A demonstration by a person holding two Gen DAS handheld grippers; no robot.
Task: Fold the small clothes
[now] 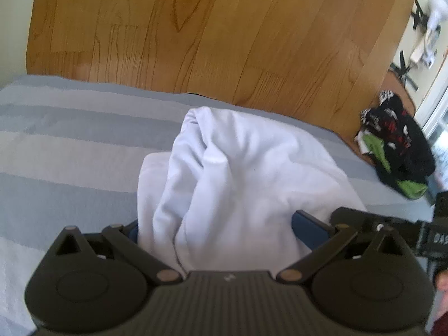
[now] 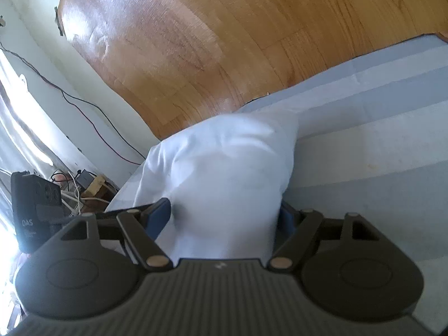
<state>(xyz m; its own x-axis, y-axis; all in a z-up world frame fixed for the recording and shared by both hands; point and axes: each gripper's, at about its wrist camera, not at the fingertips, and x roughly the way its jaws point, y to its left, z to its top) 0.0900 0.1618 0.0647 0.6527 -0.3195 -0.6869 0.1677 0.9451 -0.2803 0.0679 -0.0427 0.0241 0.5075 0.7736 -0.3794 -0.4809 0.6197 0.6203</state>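
Observation:
A white garment lies bunched on a bed with a blue-grey striped cover. My left gripper has the near edge of the garment between its blue pads. The jaws stand fairly wide apart with the thick cloth filling the gap. In the right wrist view the same white garment fills the gap of my right gripper, between its blue pads. The fingertips of both grippers are largely hidden by cloth. The right gripper's body also shows at the right edge of the left wrist view.
A pile of black, red and green clothes lies at the bed's far right corner. Wooden floor lies beyond the bed edge. In the right wrist view, cables and a small box sit by the white wall on the left.

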